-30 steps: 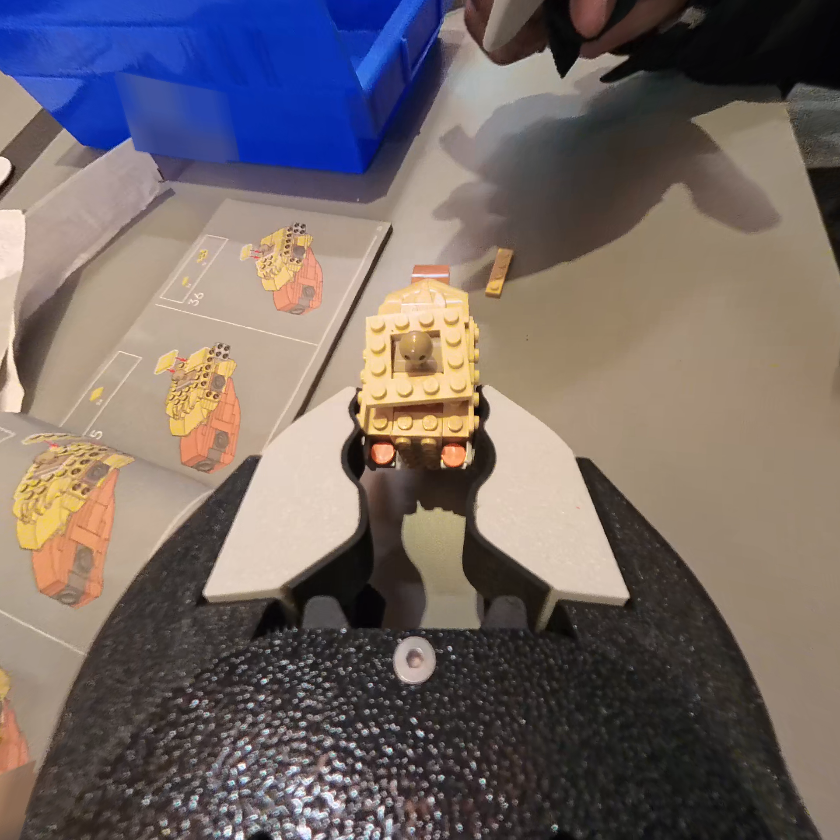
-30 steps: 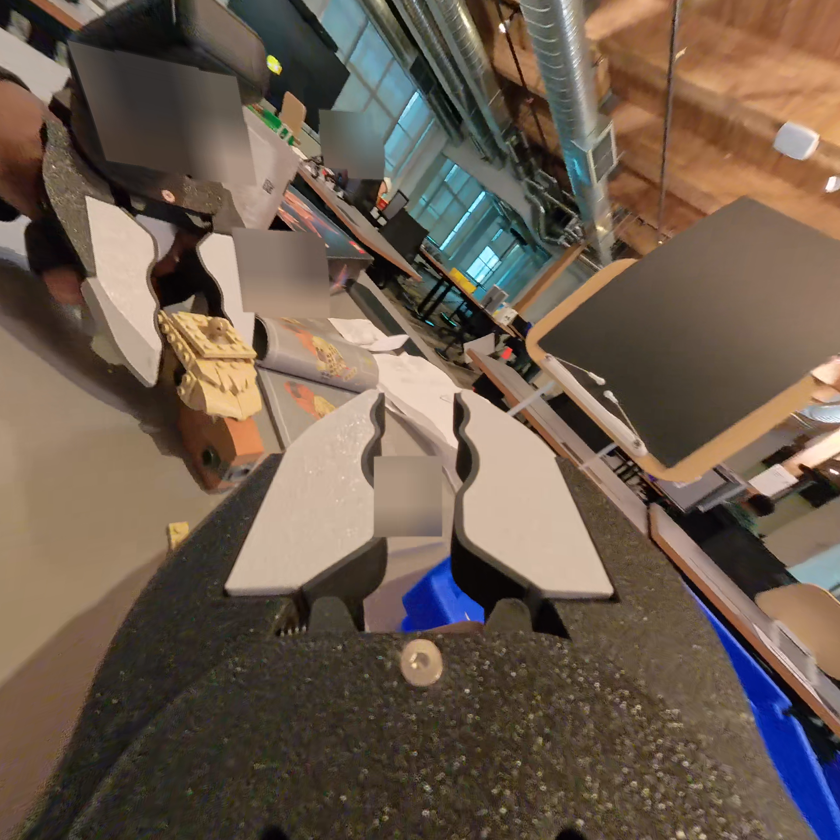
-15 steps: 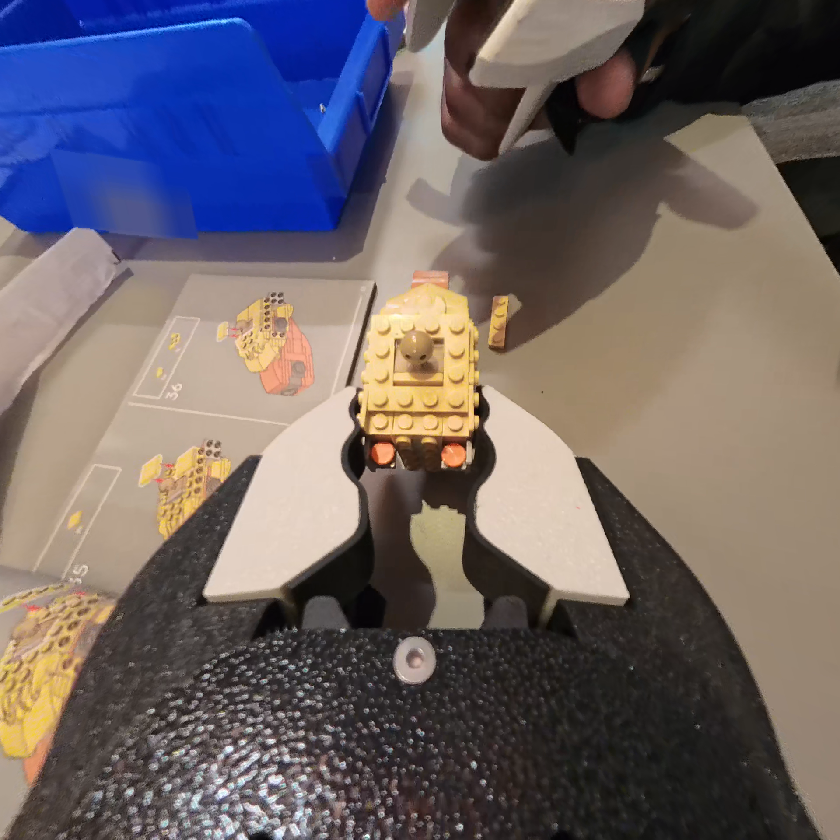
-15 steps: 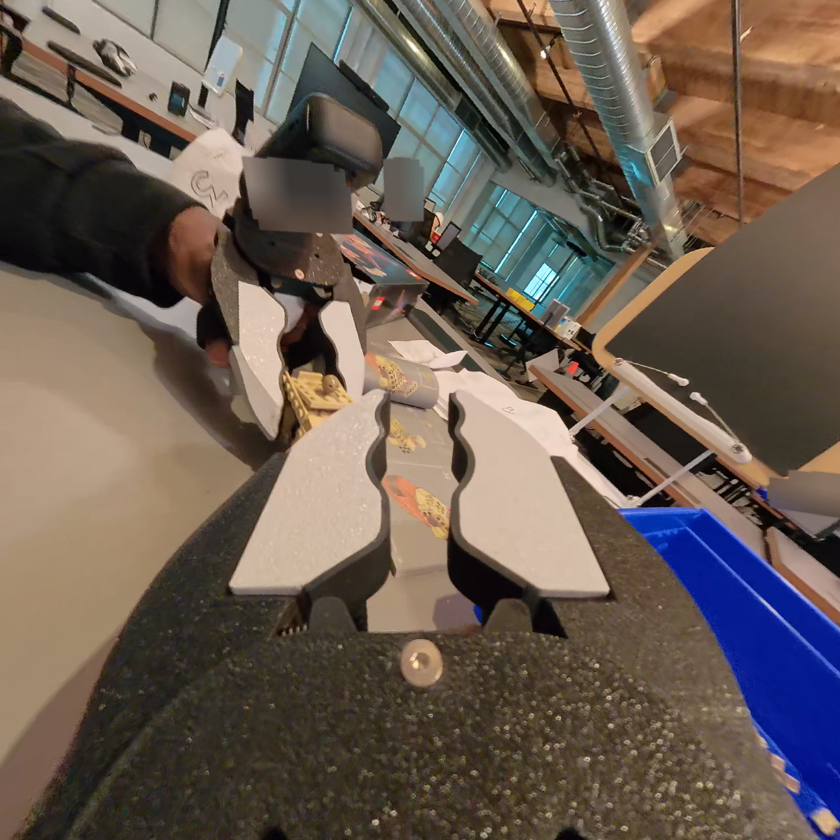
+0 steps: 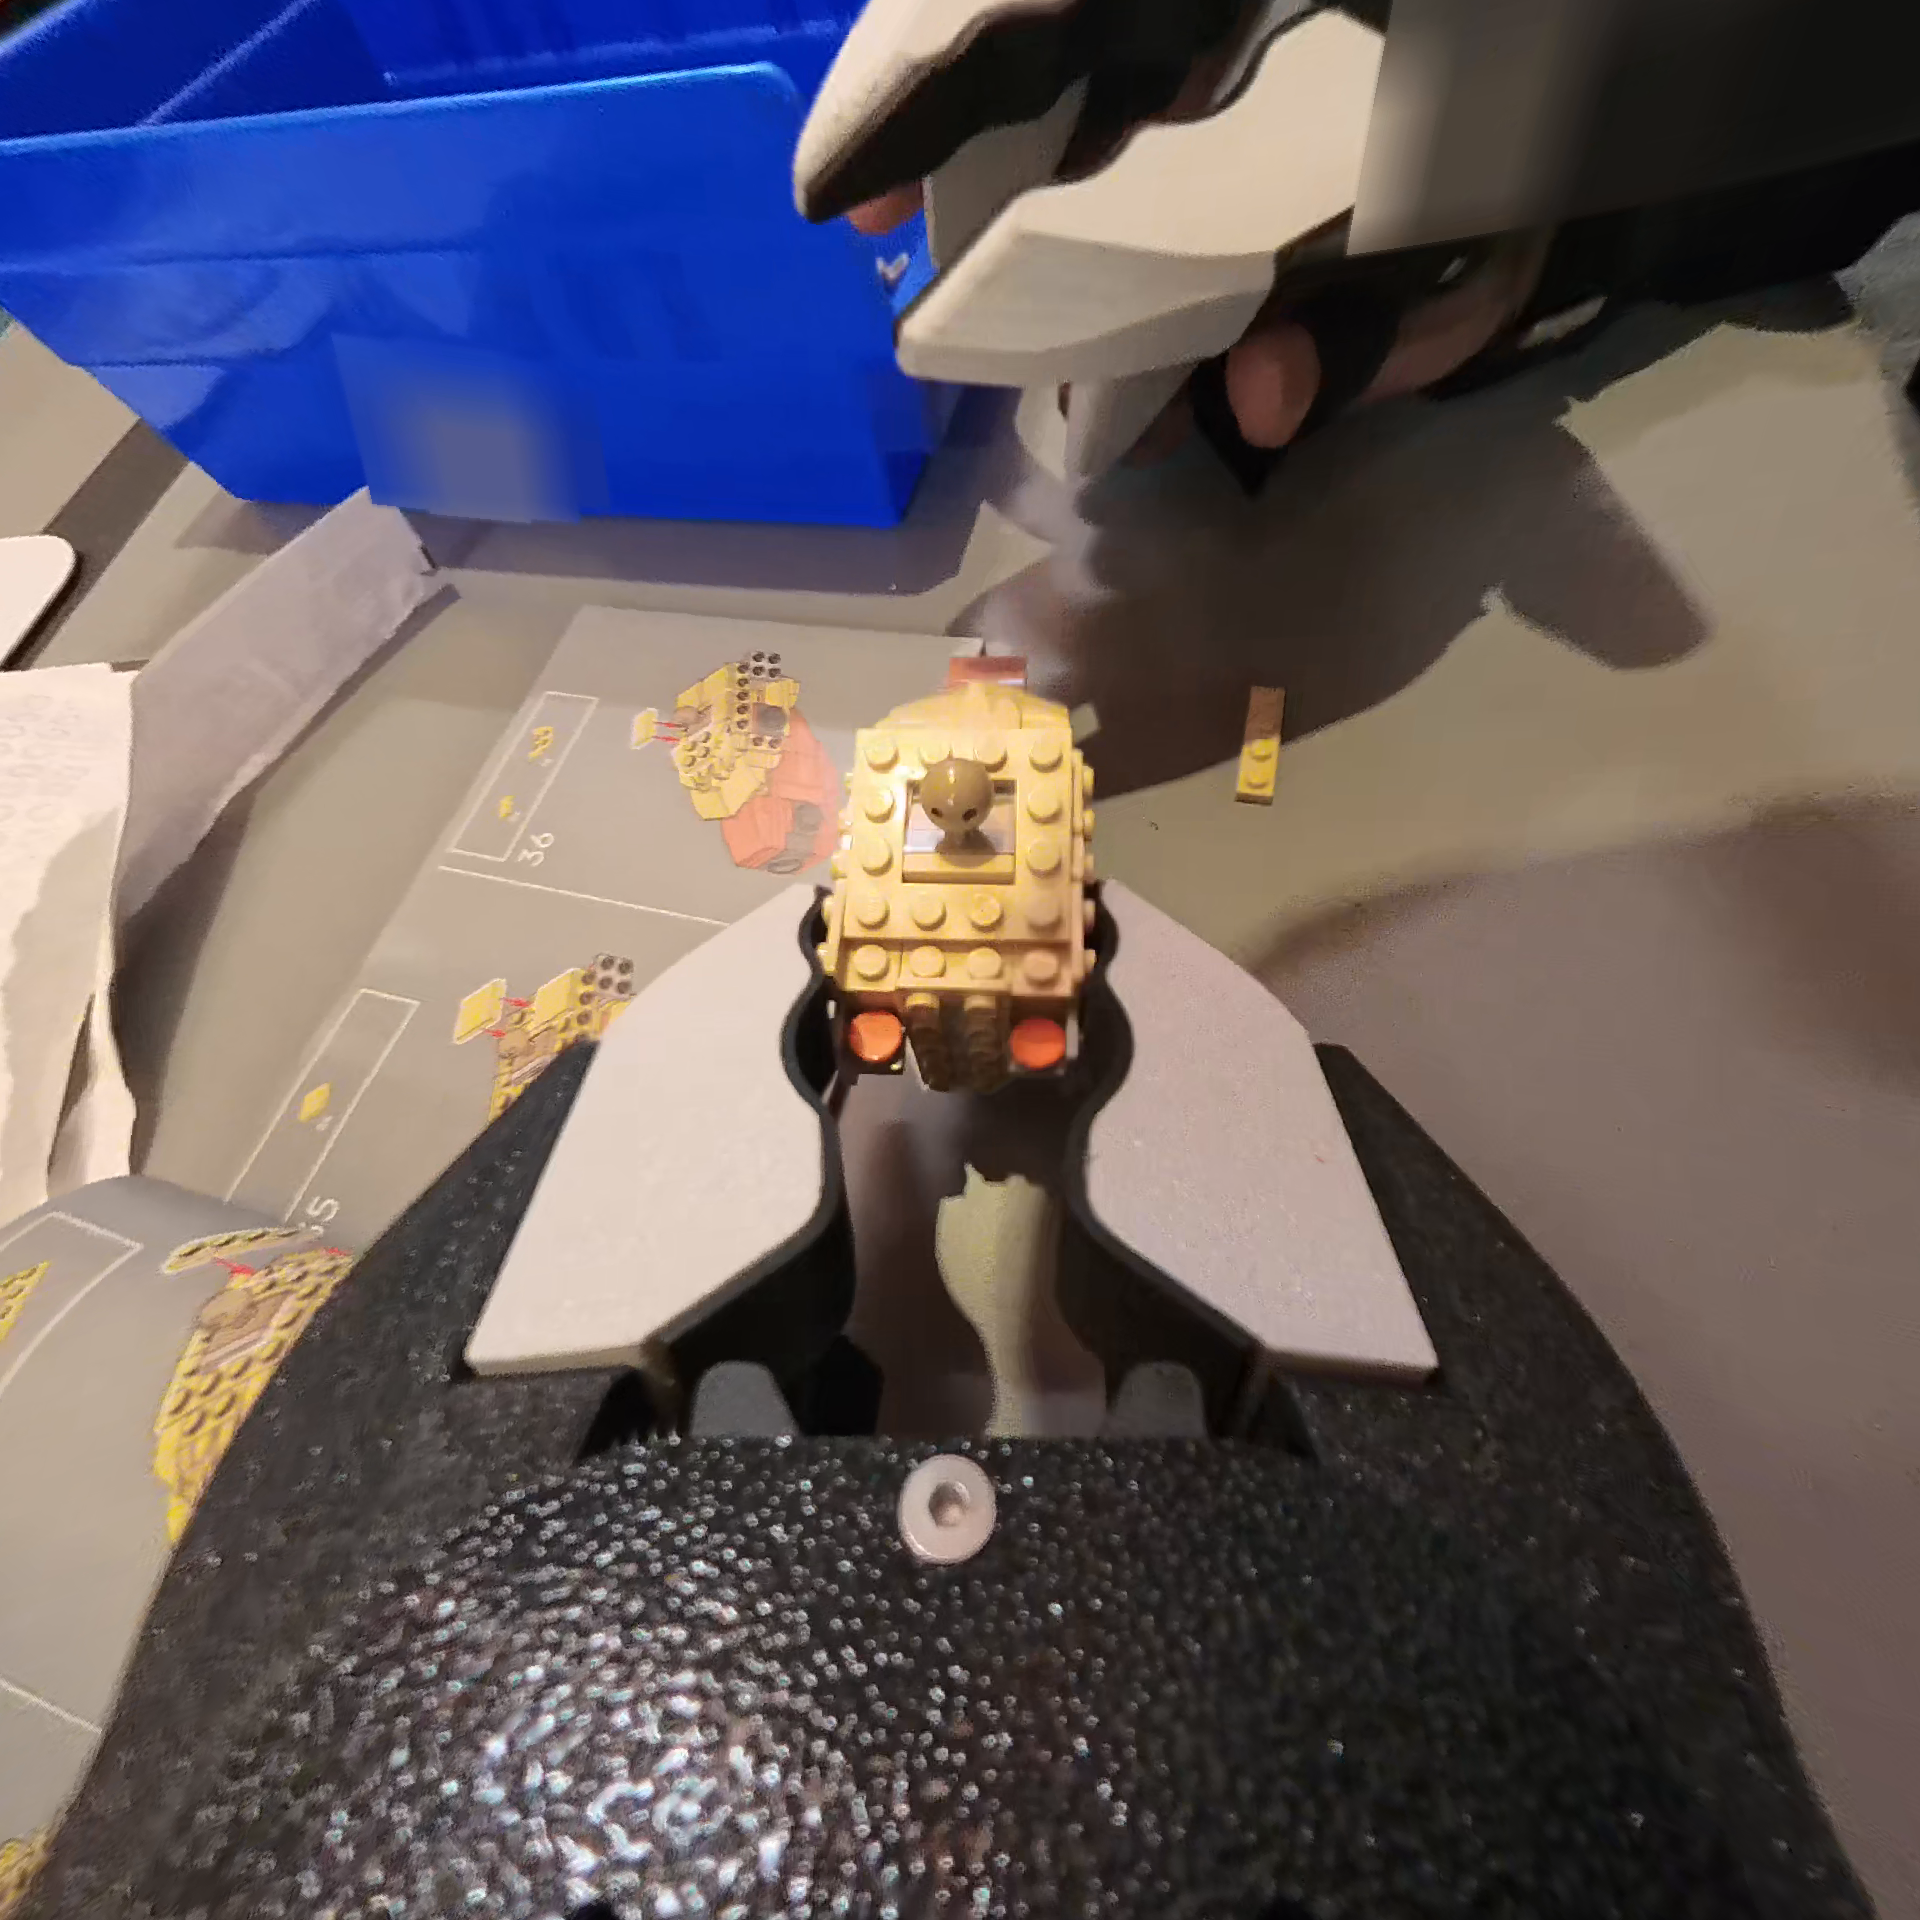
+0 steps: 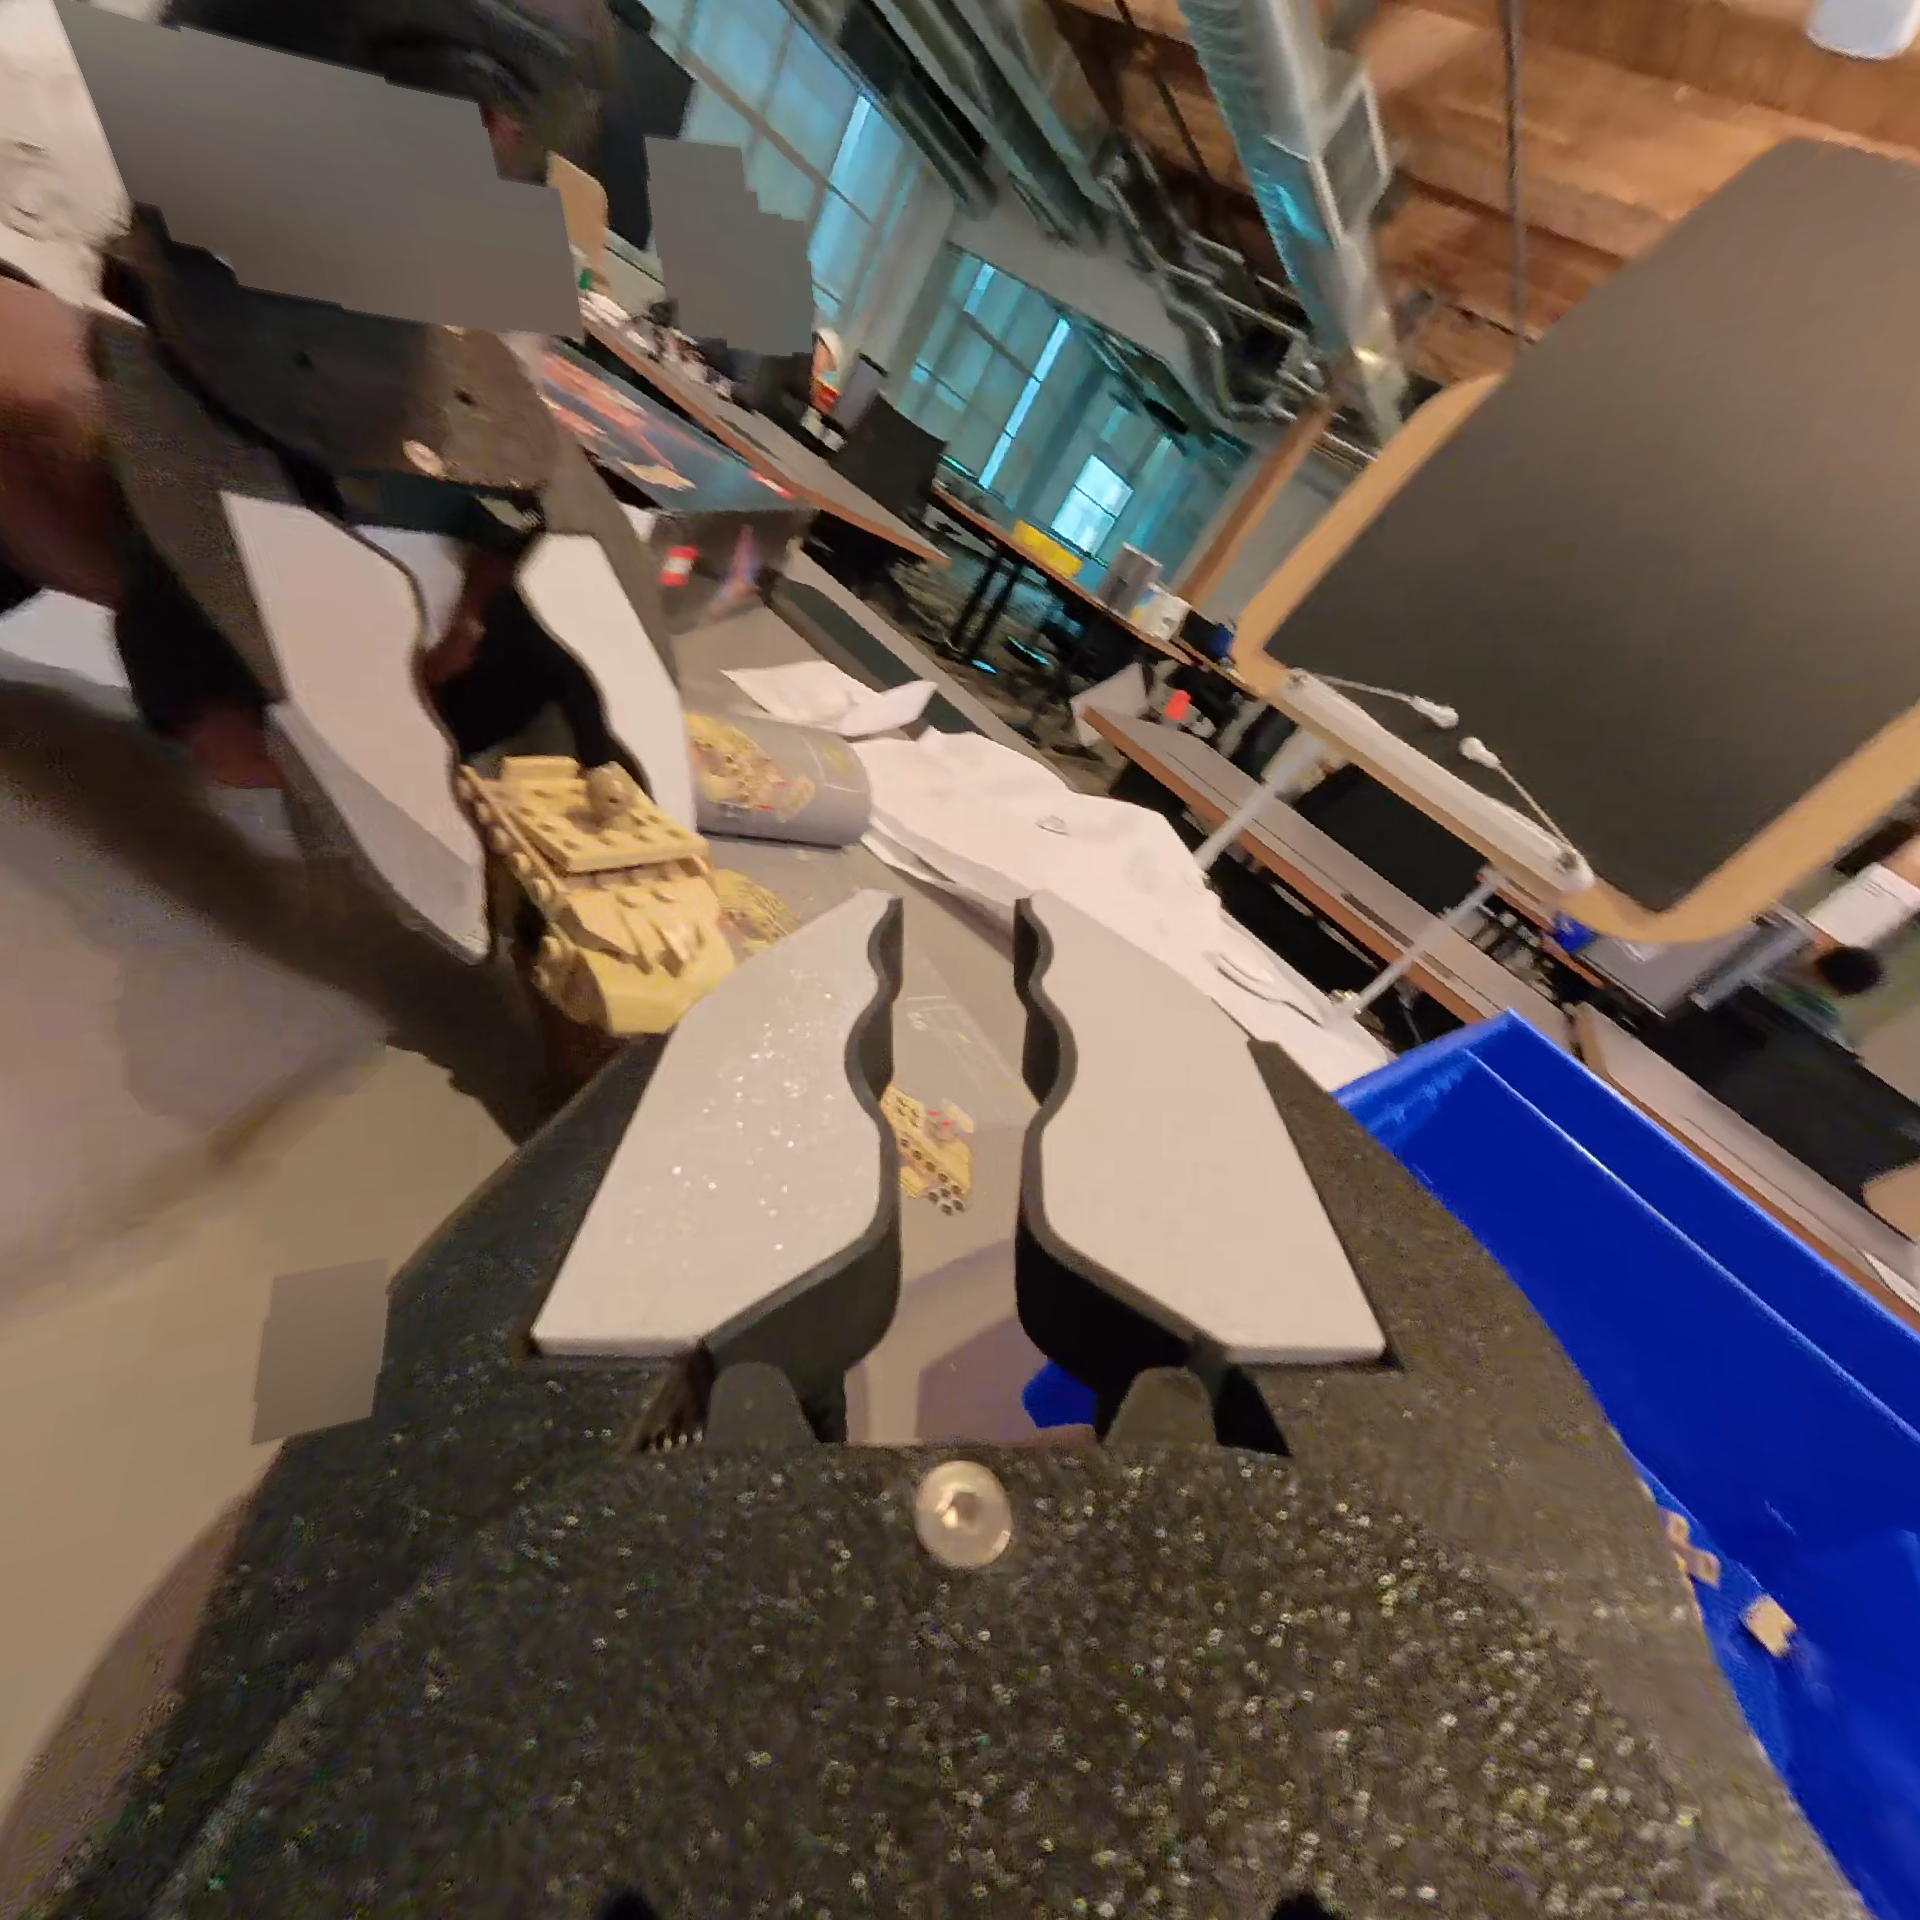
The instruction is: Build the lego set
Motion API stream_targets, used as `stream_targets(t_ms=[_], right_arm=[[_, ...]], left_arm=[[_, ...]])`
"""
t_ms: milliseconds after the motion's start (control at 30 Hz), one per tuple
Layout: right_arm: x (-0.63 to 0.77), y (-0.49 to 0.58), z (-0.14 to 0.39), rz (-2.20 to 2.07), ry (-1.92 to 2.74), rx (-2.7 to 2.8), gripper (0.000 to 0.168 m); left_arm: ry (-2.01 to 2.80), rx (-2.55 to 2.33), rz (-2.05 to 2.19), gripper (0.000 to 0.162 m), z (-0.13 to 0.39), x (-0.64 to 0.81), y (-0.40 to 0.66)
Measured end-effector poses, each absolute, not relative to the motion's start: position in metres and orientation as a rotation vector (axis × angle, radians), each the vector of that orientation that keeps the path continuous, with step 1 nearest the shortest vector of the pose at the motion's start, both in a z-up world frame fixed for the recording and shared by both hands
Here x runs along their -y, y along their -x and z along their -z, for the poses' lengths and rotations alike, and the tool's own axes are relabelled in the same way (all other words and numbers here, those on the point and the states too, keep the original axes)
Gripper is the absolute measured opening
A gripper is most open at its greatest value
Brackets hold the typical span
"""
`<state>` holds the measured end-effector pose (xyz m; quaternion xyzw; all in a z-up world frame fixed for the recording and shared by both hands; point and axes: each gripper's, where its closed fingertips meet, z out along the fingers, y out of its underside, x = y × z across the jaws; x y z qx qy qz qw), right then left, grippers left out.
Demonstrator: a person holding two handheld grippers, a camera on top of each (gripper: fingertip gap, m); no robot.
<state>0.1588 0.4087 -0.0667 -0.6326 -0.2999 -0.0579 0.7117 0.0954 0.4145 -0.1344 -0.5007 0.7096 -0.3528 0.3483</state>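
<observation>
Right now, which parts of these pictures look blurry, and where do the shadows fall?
Left wrist view: the right tongs at the top are smeared by motion, casting a dark shadow on the grey table; the tan lego model is fairly sharp. Right wrist view: the left edge is streaked, the blue bin slightly soft.

Left wrist view looks down close; right wrist view low, sideways; both share lego model [image 5: 961,873].
</observation>
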Motion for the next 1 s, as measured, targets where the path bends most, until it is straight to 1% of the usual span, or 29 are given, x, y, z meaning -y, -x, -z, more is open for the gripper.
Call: stream_targets(t_ms=[133, 367, 533, 733, 1000], right_arm=[[-0.416, -0.168, 0.071, 0.182, 1.451, 0.616, 0.020], [-0.400, -0.163, 0.067, 0.252, 1.380, 0.699, 0.018], [-0.385, -0.161, 0.060, 0.178, 1.361, 0.695, 0.018], [-0.382, -0.147, 0.068, 0.328, 1.313, 0.801, 0.017], [-0.384, -0.147, 0.073, 0.263, 1.368, 0.784, 0.017]], left_arm=[[1.313, -1.813, 0.977, 0.044, 0.130, -0.416, -0.094], [1.262, -1.833, 0.912, 0.045, 0.131, -0.409, -0.091], [1.223, -1.852, 0.885, 0.045, 0.132, -0.398, -0.087], [1.197, -1.848, 0.869, 0.045, 0.131, -0.390, -0.081], [1.249, -1.851, 0.920, 0.045, 0.132, -0.388, -0.078]])
